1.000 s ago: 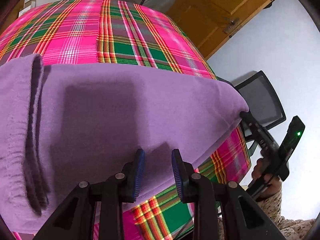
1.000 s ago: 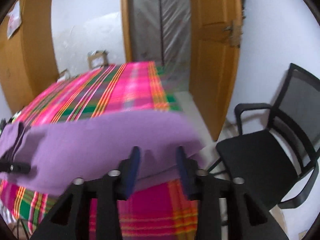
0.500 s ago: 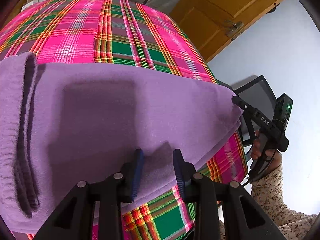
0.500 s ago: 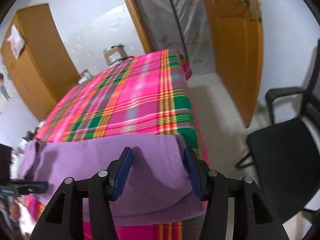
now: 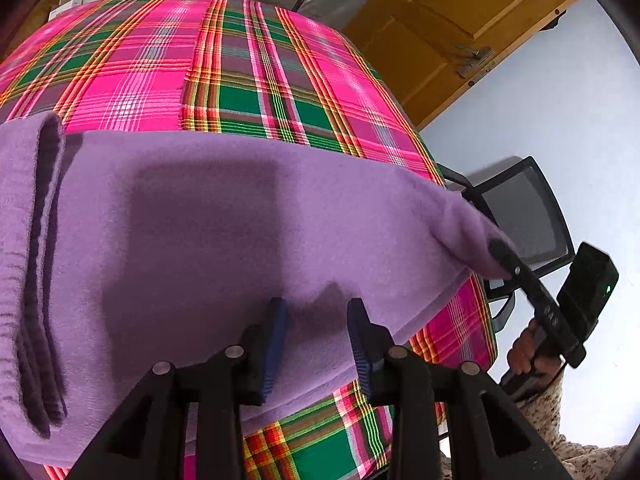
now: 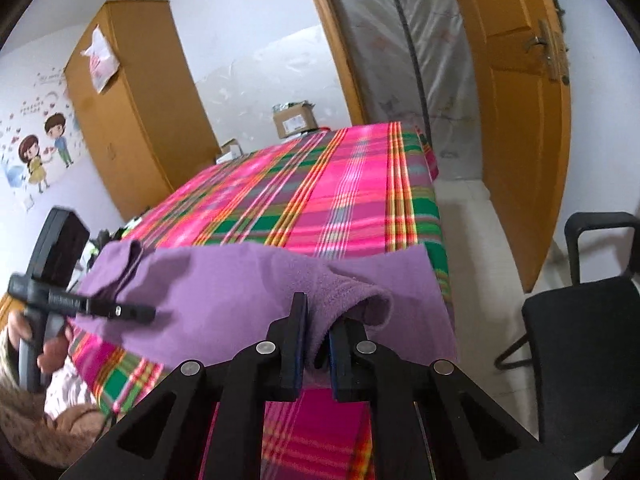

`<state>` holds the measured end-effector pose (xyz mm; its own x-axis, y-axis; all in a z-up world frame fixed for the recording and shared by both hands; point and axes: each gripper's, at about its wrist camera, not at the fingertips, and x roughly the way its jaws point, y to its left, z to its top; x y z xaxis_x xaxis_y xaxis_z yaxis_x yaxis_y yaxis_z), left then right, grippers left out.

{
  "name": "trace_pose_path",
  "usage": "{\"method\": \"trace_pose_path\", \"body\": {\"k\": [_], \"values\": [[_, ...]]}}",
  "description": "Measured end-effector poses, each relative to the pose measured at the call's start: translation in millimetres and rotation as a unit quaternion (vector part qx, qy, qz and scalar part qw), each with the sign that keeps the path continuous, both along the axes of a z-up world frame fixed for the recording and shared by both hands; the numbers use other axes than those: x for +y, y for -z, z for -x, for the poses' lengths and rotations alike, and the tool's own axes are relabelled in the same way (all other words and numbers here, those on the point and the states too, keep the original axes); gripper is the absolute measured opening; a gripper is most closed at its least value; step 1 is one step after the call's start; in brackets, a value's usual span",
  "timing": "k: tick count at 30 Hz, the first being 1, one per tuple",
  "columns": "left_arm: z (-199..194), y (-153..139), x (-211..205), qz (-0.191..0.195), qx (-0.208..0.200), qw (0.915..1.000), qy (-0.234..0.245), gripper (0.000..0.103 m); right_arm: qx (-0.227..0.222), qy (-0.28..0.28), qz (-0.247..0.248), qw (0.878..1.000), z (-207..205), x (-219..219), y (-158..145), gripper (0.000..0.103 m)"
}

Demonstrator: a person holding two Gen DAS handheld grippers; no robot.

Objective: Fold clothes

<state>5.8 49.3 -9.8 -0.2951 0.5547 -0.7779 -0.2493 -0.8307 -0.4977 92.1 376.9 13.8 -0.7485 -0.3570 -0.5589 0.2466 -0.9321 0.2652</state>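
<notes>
Purple fleece garment [image 5: 224, 232]: spread on plaid-covered table [image 5: 248, 64], near edge. Right hand-held gripper [image 6: 318, 340]: clamped on raised fold at garment's corner. Left hand-held gripper [image 5: 316, 340]: jaws parted, above cloth.

The purple garment [image 5: 224, 240] ahead of the left tongs [image 5: 316, 340] is soft, matt fleece with a fuzzy nap, ribbed at its folded edge to the left; a fold of the same cloth is pinched in the right tongs [image 6: 318, 344]; both tongs are matt black plastic with dull metal rivets and ridged blue pads [image 5: 276, 336]; the tablecloth [image 5: 168, 68] beyond is a smooth woven plaid with a slight sheen; the door [image 6: 516, 112] to the right of the right tongs is glossy varnished wood; the chair [image 6: 580, 320] has a matt black seat.
</notes>
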Motion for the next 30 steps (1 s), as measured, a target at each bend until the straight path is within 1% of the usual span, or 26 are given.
{"method": "trace_pose_path", "body": {"k": [3,4,5,8,10,14,15,16,17,21,26,30], "values": [[0,0,1,0.001,0.000,1.0000,-0.002,0.032,-0.016,0.013,0.000,1.000,4,10,7,0.013],[1,0,2,0.001,0.000,1.0000,-0.002,0.032,-0.024,0.018,0.009,1.000,8,15,10,0.014],[1,0,2,0.000,-0.001,1.0000,-0.003,0.032,-0.029,0.015,0.021,0.999,11,18,11,0.018],[2,1,1,-0.006,-0.002,1.0000,-0.003,0.032,-0.051,-0.002,0.066,0.996,26,26,13,0.022],[3,1,0,-0.009,-0.003,0.9999,-0.003,0.032,-0.065,-0.015,0.099,0.993,37,28,14,0.022],[5,0,0,-0.013,-0.004,0.9999,-0.004,0.032,-0.069,-0.013,0.161,0.984,54,43,14,0.022],[5,0,0,-0.014,-0.004,0.9999,-0.004,0.032,-0.067,-0.005,0.178,0.982,57,49,15,0.020],[6,0,0,-0.015,-0.005,0.9999,-0.004,0.032,-0.065,0.004,0.190,0.980,61,54,15,0.010],[6,0,0,-0.015,-0.005,0.9999,-0.004,0.032,-0.064,0.018,0.184,0.981,65,57,15,0.007],[7,0,1,-0.017,-0.006,0.9998,-0.003,0.032,-0.067,0.054,0.157,0.984,78,62,17,0.006],[8,0,1,-0.017,-0.007,0.9998,-0.004,0.032,-0.068,0.061,0.160,0.983,78,64,16,0.006],[7,-1,5,-0.008,-0.003,1.0000,-0.002,0.033,-0.070,0.067,0.162,0.982,78,66,15,0.006]]}}
